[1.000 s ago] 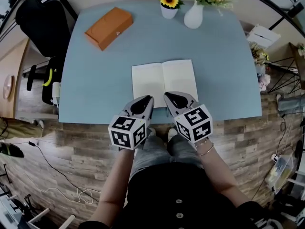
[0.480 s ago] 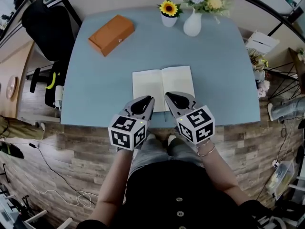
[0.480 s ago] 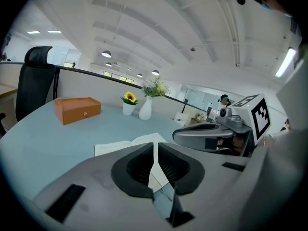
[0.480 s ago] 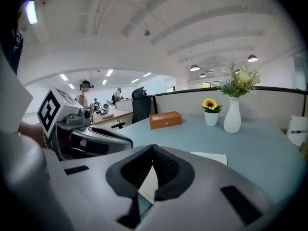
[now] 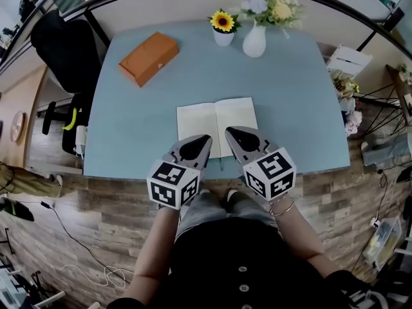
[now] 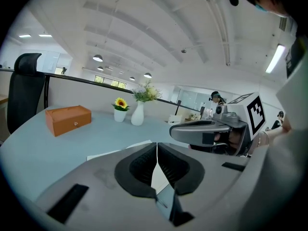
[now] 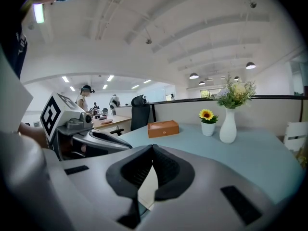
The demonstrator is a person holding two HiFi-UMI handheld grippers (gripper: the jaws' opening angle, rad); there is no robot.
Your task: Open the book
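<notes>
**Head view:** The book point(image 5: 217, 126) lies open and flat on the blue table point(image 5: 296, 95), near its front edge and about midway along it. Both pages are pale and look blank. The open spread is wider than it is deep, so its long axis runs along the table's front edge. The spine points away from the person, roughly toward the white vase point(image 5: 254, 40). The left gripper point(image 5: 201, 140) and right gripper point(image 5: 232, 134) hang over the book's near edge, one over each page. An orange box point(image 5: 149, 58) sits at the far left, well apart from the book.

**Left gripper view:** The fingers meet at their tips with nothing between them. A pale strip of page point(image 6: 115, 152) shows beyond the housing. This low angle shows the book's thin edge, which the head view does not.

**Right gripper view:** The fingers are likewise together and hold nothing. The white patch point(image 7: 147, 186) below them is probably the page, though too little of it shows to be sure.
</notes>
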